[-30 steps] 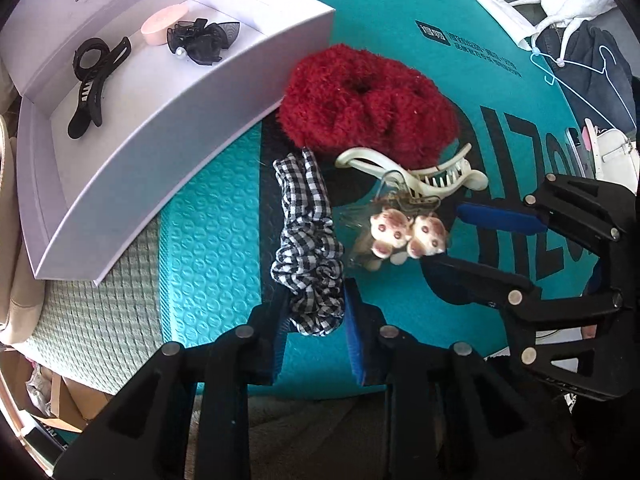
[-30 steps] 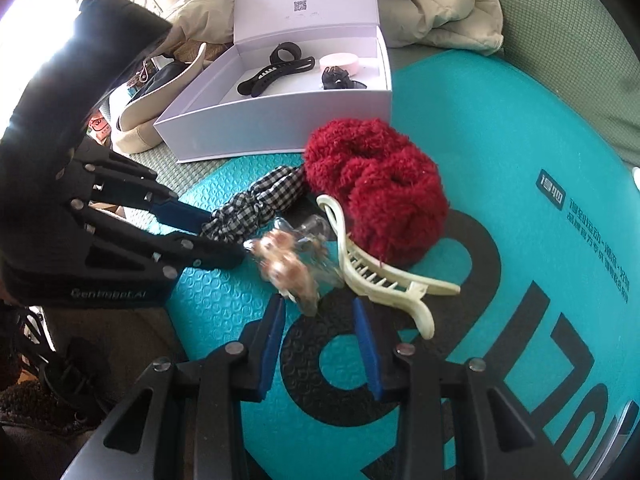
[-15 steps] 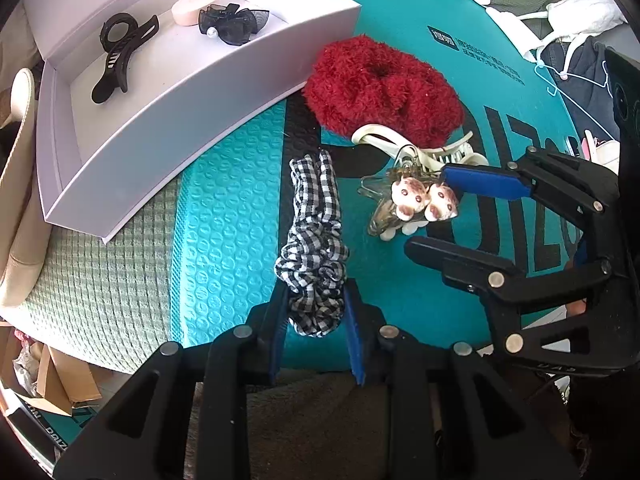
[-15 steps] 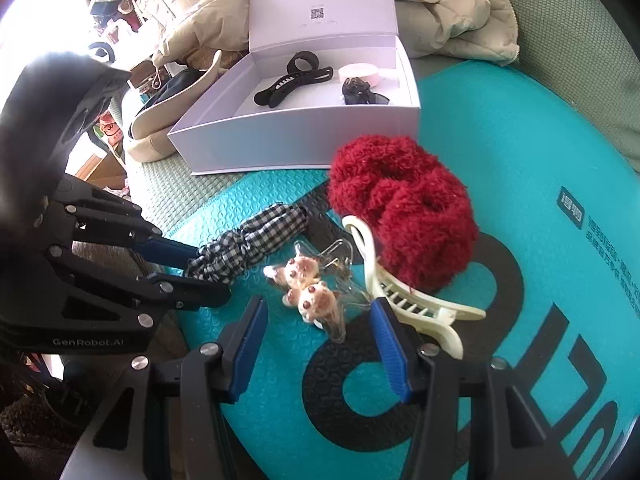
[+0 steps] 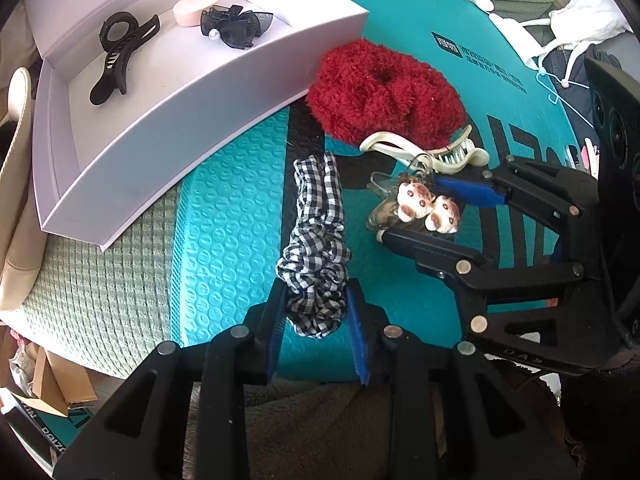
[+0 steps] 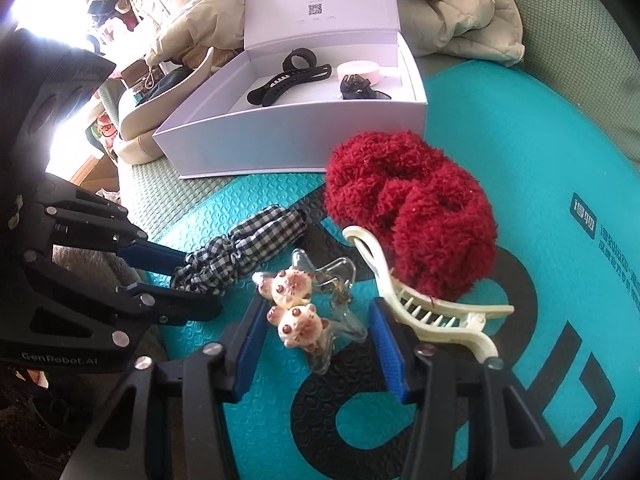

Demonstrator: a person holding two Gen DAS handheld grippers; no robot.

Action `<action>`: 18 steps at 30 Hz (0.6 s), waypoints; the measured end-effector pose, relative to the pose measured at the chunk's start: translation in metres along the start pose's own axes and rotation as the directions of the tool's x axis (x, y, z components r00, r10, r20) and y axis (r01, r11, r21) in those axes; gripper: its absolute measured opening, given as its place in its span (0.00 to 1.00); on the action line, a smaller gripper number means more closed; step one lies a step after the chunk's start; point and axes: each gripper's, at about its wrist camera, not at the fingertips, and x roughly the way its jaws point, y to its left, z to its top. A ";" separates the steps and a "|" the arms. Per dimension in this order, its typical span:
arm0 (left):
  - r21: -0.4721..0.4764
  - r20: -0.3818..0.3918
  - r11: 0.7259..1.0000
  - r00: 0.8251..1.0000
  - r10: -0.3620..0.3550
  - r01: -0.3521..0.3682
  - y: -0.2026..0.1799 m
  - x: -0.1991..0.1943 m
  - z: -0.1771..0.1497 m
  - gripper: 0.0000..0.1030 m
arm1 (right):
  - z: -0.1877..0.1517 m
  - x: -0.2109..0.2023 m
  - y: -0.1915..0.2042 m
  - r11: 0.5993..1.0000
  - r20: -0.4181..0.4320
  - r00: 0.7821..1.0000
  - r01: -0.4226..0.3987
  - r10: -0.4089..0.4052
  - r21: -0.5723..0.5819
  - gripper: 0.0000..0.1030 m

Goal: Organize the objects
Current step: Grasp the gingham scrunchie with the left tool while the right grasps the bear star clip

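Hair accessories are found loose on the teal mat [image 5: 224, 216]: the checked scrunchie [image 5: 316, 240], lengthwise toward the box [image 5: 168, 120], is clamped by the left gripper [image 5: 316, 316], while the bear clip [image 6: 296, 312] lies ungripped between the right gripper's [image 6: 316, 340] just-narrowing jaws.

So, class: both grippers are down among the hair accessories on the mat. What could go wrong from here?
1. The right gripper, jaws just closing, straddles the bear clip without pinching it yet; its right finger touches the cream claw clip and may drag it.
2. The left gripper holds only the checked scrunchie's end; it could slip out or dangle.
3. The grippers are close and might collide heading for the box.
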 end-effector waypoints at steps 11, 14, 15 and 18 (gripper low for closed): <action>0.006 0.008 1.000 1.000 0.019 -0.019 -0.008 0.002 0.010 0.34 | -0.022 -0.015 -0.015 0.995 -0.010 0.998 0.066 -0.065 0.076 0.35; 0.011 0.007 0.999 0.999 0.047 -0.048 -0.010 0.003 0.013 0.39 | -0.029 -0.020 -0.015 0.994 -0.008 0.995 0.101 -0.101 0.051 0.35; 0.013 0.005 0.998 0.998 0.056 -0.056 -0.011 0.004 0.015 0.39 | -0.030 -0.019 -0.015 0.993 -0.003 0.994 0.107 -0.107 0.045 0.36; 0.019 0.005 0.997 0.998 0.068 -0.068 -0.013 0.004 0.017 0.41 | -0.029 -0.015 -0.017 0.993 0.000 0.996 0.094 -0.094 0.070 0.41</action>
